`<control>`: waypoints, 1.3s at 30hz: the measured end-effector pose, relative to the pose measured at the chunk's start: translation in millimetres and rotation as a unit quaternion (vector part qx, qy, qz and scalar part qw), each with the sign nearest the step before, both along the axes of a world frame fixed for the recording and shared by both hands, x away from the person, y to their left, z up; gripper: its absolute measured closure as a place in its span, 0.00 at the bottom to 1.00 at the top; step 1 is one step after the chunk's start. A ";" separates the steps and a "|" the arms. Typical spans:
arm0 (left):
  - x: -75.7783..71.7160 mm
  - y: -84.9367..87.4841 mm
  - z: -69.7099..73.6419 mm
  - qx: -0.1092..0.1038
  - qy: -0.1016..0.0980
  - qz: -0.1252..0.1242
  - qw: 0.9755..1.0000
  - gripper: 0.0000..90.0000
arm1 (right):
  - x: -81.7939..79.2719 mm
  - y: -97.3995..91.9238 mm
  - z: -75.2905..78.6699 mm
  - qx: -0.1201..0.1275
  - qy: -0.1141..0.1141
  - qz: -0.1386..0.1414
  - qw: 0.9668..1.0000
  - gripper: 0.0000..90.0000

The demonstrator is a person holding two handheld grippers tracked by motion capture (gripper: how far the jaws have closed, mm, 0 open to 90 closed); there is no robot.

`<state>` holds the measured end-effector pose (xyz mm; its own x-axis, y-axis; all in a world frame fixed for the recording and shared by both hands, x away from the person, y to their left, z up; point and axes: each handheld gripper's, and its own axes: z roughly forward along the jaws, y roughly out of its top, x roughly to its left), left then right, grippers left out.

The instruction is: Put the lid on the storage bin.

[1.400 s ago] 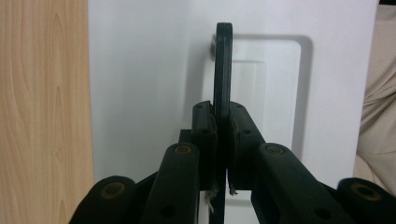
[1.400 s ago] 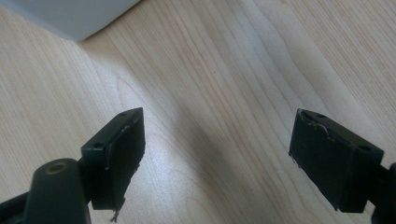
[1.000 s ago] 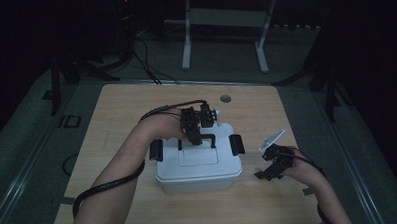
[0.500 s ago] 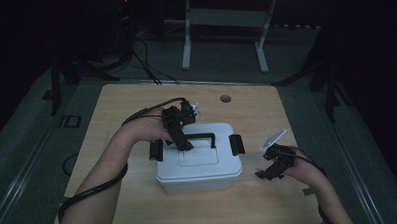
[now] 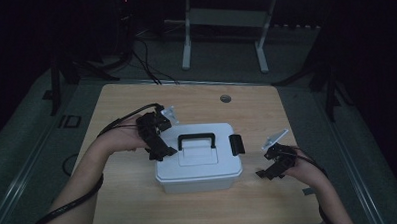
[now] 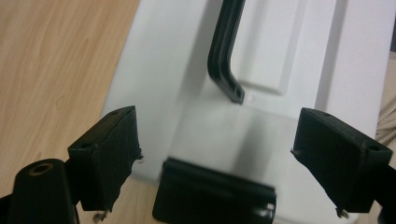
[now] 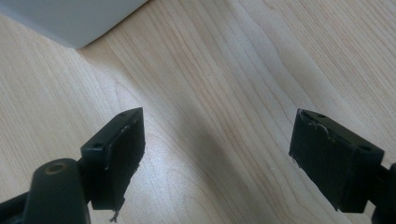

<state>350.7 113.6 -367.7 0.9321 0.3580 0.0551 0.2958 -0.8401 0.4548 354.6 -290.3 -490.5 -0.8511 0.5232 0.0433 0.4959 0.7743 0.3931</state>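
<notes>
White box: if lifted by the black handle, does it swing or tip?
The box is probably rigid plastic with a flat base, so unlikely to tip. The handle sits mid-lid, so it should hang fairly level. Its smooth walls may slip between jaws.

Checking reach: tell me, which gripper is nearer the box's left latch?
Left. The left gripper hovers open right over the left latch; the right gripper sits beyond the box, on its far side.

Box mid-table, open wood around it

My left gripper [image 5: 160, 149] meets the white box [image 5: 198, 164], its side latch [image 6: 215, 196] between my wide jaws; my right gripper [image 5: 268, 170] has bare table [image 5: 266, 109] ahead, box corner aside.
</notes>
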 end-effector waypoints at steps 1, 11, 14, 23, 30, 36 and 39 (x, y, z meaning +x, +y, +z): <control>-1.4 3.8 -0.7 0.000 -0.004 0.004 1.000 0.16 | 0.0 -0.3 0.2 0.001 0.000 0.000 1.000 0.20; -19.5 39.4 -4.7 -0.031 -0.030 0.025 0.999 0.16 | -0.2 -1.8 2.9 0.003 -0.003 -0.004 1.000 0.20; -25.5 50.1 -8.8 -0.037 -0.036 0.028 0.998 0.16 | -0.4 -2.5 3.3 0.004 -0.004 -0.006 1.000 0.20; -35.7 81.9 -23.8 -0.057 -0.038 0.055 0.996 0.16 | -1.1 -4.3 1.8 0.008 -0.003 -0.008 1.000 0.20; -42.3 107.6 -41.4 -0.074 -0.031 0.083 0.993 0.16 | -1.3 -7.2 0.6 0.011 -0.002 -0.013 1.000 0.20; -46.2 125.9 -60.5 -0.089 -0.026 0.105 0.990 0.16 | -2.0 -9.4 -2.1 0.016 -0.004 -0.016 1.000 0.20; -47.7 133.3 -73.1 -0.097 -0.025 0.117 0.988 0.16 | -1.3 -12.0 -2.9 0.023 -0.017 -0.028 0.999 0.20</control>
<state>303.1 246.9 -440.7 0.8202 0.5721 0.0090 0.4446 -0.6472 0.6192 353.3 -302.3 -493.4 -0.8225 0.5674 0.0402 0.5230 0.7265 0.4457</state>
